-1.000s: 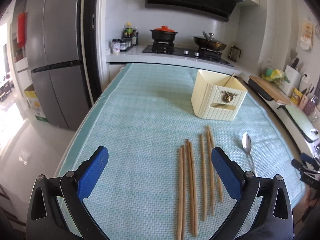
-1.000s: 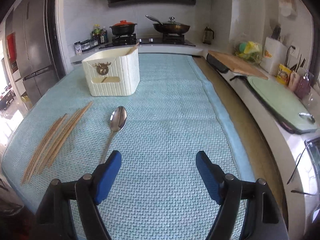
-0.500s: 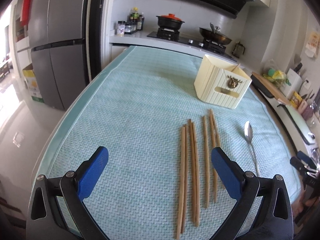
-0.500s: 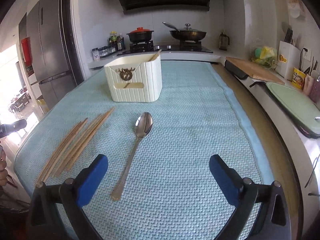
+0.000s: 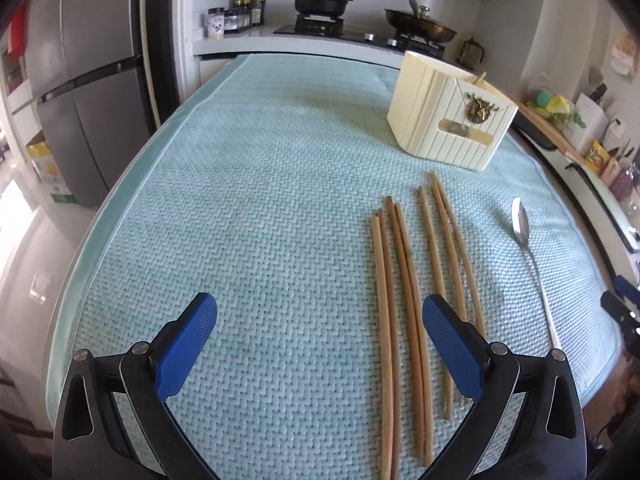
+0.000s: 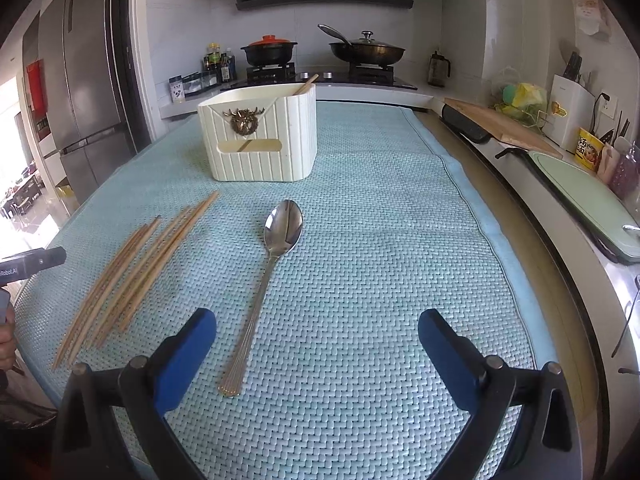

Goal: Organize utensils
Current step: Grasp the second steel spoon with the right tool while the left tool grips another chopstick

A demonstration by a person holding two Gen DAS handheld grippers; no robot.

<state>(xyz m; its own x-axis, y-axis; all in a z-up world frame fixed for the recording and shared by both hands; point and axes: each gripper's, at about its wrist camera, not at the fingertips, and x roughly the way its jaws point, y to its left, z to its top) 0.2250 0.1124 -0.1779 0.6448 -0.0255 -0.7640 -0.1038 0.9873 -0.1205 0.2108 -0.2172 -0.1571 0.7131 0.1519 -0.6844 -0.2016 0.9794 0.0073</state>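
While the left wrist view looks down across the pale blue woven mat (image 5: pixel 256 208), the left gripper (image 5: pixel 320 344) hangs over it with its blue-padded jaws spread wide and nothing between the pads. Seven long brown wooden chopsticks (image 5: pixel 404 280) lie side by side on the mat, running near to far (the right pad sits in front of their near ends, whether touching I cannot tell). Right of them lies the shiny long-handled metal spoon (image 5: pixel 524 236), bowl far. Beyond both stands the cream ribbed plastic utensil holder (image 5: pixel 444 120), one stick leaning inside it.

From the right wrist view, the right gripper (image 6: pixel 316 344) is likewise fully released and empty. The spoon (image 6: pixel 280 236) lies just inside its left pad, handle end near. The chopsticks (image 6: pixel 136 272) fan out at left, well apart from the gripper, and the holder (image 6: pixel 260 140) stands far, just beyond the spoon's bowl.
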